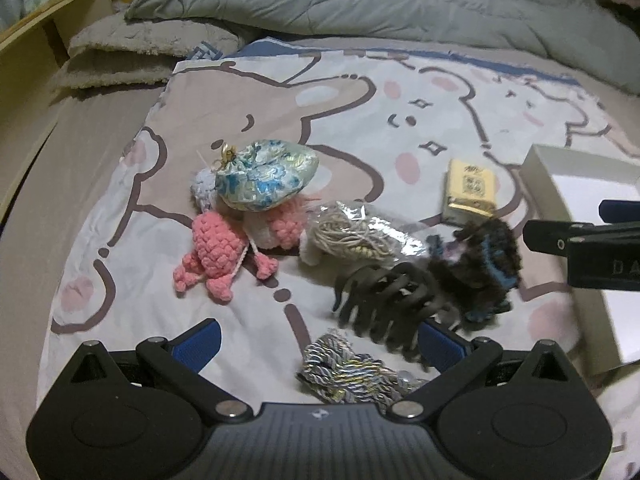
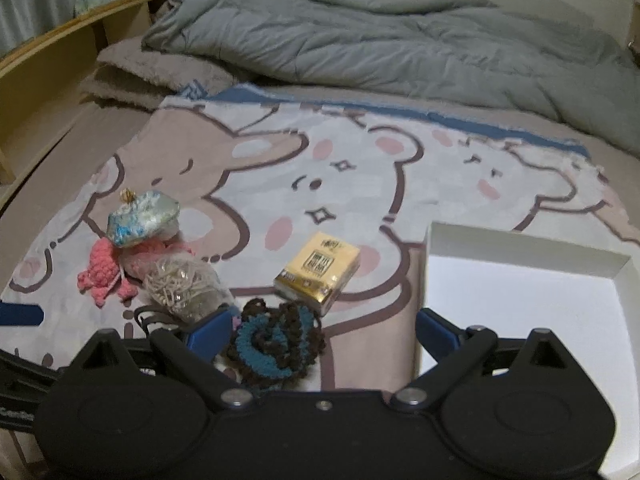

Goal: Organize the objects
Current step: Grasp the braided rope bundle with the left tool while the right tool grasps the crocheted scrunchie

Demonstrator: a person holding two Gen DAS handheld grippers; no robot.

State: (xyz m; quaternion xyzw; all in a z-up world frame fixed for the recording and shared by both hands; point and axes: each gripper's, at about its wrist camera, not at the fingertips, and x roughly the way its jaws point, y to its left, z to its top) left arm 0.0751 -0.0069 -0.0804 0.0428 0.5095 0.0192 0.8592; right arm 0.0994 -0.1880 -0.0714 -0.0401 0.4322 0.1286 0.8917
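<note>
The work lay on a bed, over a cartoon-bear blanket [image 2: 340,184] in pink and white, with a rumpled grey duvet [image 2: 380,40] heaped at the far side and a wooden headboard shelf [image 2: 60,48] curving along the far left. On the blanket a brocade pouch [image 1: 266,176] sat atop a pink crocheted toy [image 1: 212,252]; just right of these lay a clear bag of pale cord [image 1: 352,236], then a yellow tissue packet [image 2: 318,270], and at the right an open white box [image 2: 520,300]. The left gripper [image 1: 320,344] had its blue-padded fingers spread wide, a twisted silver-blue cord bundle [image 1: 344,368] between them and a dark claw hair clip [image 1: 384,304] blurred at its right fingertip. The right gripper [image 2: 324,336] also stood wide open, with a brown-and-teal crocheted scrunchie [image 2: 276,344] lying by its left finger, whether touching was unclear. The box's right and near edges were cut off, and the shelf's contents were too dim to name.
</note>
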